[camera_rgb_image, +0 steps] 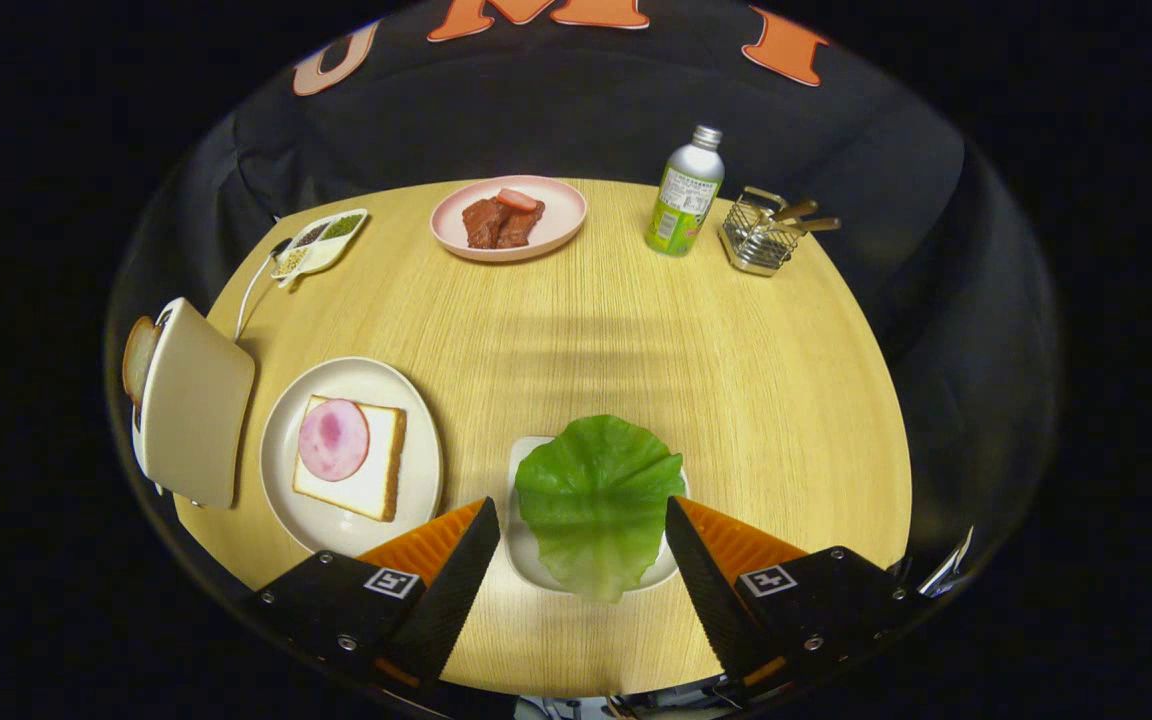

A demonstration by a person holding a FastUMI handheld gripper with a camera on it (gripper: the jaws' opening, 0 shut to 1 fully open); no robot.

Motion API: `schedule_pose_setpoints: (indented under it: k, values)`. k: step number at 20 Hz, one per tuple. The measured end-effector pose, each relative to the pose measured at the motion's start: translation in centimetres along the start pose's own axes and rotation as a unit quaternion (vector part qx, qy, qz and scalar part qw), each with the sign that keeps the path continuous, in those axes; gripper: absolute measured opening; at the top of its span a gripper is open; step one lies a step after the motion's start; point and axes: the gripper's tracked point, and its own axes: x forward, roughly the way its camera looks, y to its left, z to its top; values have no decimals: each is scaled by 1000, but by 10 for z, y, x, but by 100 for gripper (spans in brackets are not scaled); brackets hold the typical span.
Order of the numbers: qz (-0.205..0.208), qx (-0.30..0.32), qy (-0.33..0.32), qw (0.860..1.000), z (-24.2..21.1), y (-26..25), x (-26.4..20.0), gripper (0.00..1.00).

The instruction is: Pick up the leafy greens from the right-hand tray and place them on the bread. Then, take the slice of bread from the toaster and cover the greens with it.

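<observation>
the lettuce leaf [596,500] lies on a small white tray [526,560] near the desk's [736,380] front edge, right between the gripper's [582,525] spread fingers, untouched. left of it a plate [281,470] holds a bread slice [376,470] topped with ham [334,440]. at the left edge a toaster [191,400] holds another slice [138,355].

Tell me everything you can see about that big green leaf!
The leafy green is one wide, bright green leaf with pale veins and a wavy, crinkled edge. It lies flat on a small white tray on the wooden table, spilling over the tray's near rim. It sits between the open claw's fingers, which do not touch it.
</observation>
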Motion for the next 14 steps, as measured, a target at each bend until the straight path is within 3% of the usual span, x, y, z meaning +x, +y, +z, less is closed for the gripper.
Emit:
schedule_pose_setpoints:
  k: [14]
  values:
    - [-12,-16,132,991,-27,-7,65,100]
